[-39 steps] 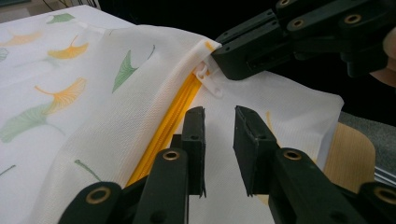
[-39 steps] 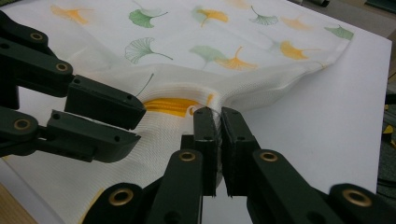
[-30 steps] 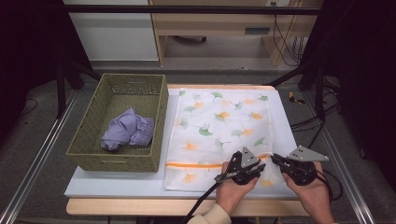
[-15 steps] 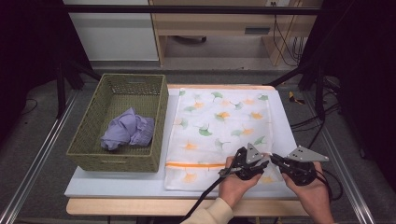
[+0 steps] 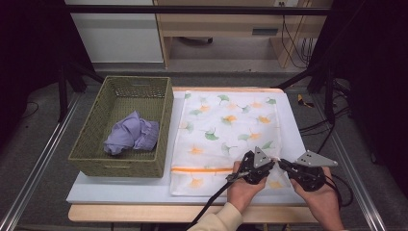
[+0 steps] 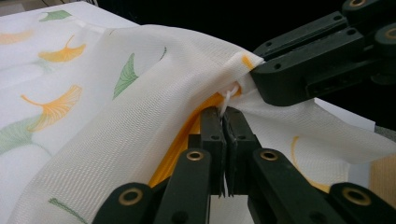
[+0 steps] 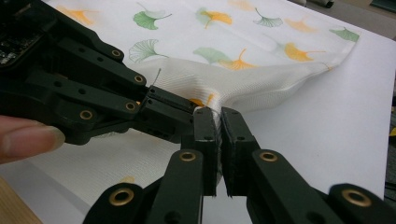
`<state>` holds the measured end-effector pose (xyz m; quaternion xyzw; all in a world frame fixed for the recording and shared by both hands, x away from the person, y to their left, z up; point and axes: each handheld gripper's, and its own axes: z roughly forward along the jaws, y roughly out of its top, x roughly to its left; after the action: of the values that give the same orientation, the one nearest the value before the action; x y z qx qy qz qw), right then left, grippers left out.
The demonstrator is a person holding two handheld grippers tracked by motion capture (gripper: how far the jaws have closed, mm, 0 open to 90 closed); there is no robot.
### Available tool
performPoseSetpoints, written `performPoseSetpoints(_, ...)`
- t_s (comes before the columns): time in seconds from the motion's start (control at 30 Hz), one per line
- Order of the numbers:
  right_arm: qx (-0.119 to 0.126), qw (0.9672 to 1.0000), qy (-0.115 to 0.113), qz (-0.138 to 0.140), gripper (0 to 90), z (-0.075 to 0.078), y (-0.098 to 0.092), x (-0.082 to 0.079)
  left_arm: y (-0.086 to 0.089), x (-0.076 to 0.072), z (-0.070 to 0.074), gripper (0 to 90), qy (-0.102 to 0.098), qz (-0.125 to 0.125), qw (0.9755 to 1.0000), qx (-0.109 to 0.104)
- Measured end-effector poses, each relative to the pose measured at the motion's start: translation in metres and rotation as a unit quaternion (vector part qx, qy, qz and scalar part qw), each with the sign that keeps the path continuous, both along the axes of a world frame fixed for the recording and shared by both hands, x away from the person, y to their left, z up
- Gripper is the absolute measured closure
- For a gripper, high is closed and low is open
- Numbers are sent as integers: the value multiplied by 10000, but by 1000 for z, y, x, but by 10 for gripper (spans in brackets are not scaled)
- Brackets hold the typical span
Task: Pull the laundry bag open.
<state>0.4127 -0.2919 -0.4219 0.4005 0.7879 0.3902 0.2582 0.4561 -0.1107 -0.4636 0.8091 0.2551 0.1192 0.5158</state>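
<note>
Pinching the mesh bag (image 5: pixel 226 139) at its near right corner — left claw (image 5: pixel 270 164) and right claw (image 5: pixel 282 163) both clamped, tips nearly touching; zipper line ran leftward from them.

A white mesh laundry bag (image 5: pixel 226 134) printed with green and orange ginkgo leaves lies spread flat on the white tabletop, just right of a woven basket. An orange zipper band (image 5: pixel 202 170) runs across it near the edge closest to the person. At its near right corner the fabric is lifted off the table into a small peak. The left gripper (image 6: pixel 225 111) is clamped on the small white zipper pull (image 6: pixel 229 97) at the end of the orange band. The right gripper (image 7: pixel 218 113) pinches the mesh just beside it, the two sets of jaw tips almost touching. The rest of the bag stays flat and smooth.
</note>
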Motion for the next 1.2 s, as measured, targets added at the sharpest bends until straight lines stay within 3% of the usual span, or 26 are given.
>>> performPoseSetpoints(0.17, 8, 10000, -11, -18, 859, 0, -1, 0, -2, -4, 1, 888, -151, -10, 9999, 42)
performPoseSetpoints(0.43, 16, 10000, -6, -43, 860, 1, -1, -1, -4, -3, 0, 842, -148, 6, 9998, -128)
performPoseSetpoints(0.6, 22, 10000, -2, -59, 859, 1, -2, 0, -5, -3, -1, 823, -236, -17, 9997, -109)
performPoseSetpoints(0.9, 18, 10000, -11, -69, 860, 0, -1, -1, -5, -2, -1, 886, -143, 84, 9996, -227)
performPoseSetpoints(1.2, -7, 9999, -72, -156, 861, 1, 1, -2, -5, -6, 5, 893, -76, 215, 9997, -118)
